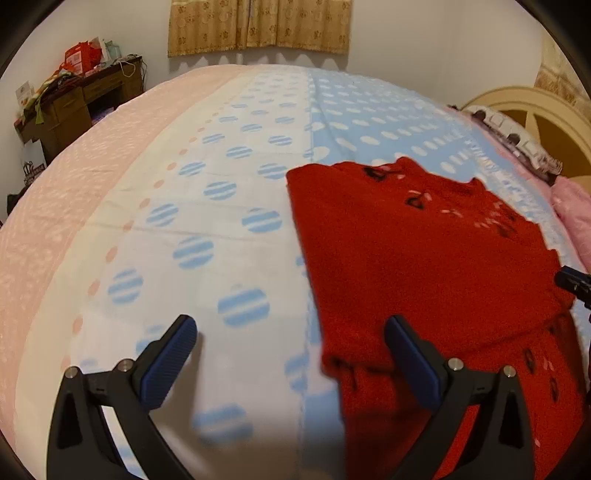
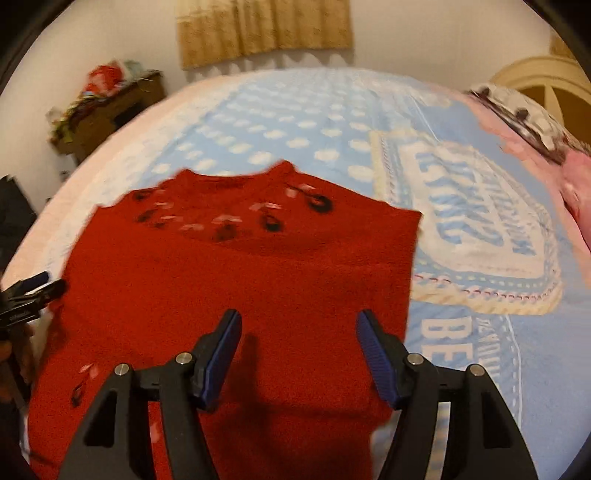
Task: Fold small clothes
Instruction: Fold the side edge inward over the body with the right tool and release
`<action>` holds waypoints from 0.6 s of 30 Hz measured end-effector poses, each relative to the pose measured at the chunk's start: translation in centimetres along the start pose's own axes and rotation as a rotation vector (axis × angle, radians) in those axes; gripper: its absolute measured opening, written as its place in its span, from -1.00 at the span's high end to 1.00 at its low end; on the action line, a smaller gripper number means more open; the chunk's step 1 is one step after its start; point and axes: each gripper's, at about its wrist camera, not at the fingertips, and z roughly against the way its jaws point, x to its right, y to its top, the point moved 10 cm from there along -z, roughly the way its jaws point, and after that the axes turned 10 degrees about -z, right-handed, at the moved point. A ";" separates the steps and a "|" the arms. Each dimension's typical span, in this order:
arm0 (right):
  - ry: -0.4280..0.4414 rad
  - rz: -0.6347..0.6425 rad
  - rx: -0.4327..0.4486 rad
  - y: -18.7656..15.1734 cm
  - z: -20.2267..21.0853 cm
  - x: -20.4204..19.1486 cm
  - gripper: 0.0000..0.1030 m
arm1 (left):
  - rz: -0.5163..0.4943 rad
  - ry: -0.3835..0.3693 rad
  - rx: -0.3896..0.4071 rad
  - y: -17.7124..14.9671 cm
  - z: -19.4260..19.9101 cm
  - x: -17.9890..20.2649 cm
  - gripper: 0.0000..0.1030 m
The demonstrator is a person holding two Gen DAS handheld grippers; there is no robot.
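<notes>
We hold both grippers spread and empty: the sweater (image 2: 236, 280) lies under our right gripper (image 2: 299, 354), while its side edge sits between the fingers of our left gripper (image 1: 290, 360).

Home bedroom: bed (image 1: 229, 155) with blue-and-pink dotted sheet fills the view, headboard (image 1: 532, 122) at 2 o'clock, curtains (image 1: 258, 24) at 12, cluttered wooden desk (image 1: 77, 99) at 10.
</notes>
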 end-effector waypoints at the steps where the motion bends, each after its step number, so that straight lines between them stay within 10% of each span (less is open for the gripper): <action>1: 0.004 0.032 -0.004 -0.6 0.2 -0.4 -0.27 | -0.002 0.001 -0.001 -0.3 0.1 0.1 -1.00; 18: -0.038 0.014 0.010 -3.2 1.8 0.0 -0.29 | -0.004 0.017 0.016 -1.5 2.4 0.8 -1.00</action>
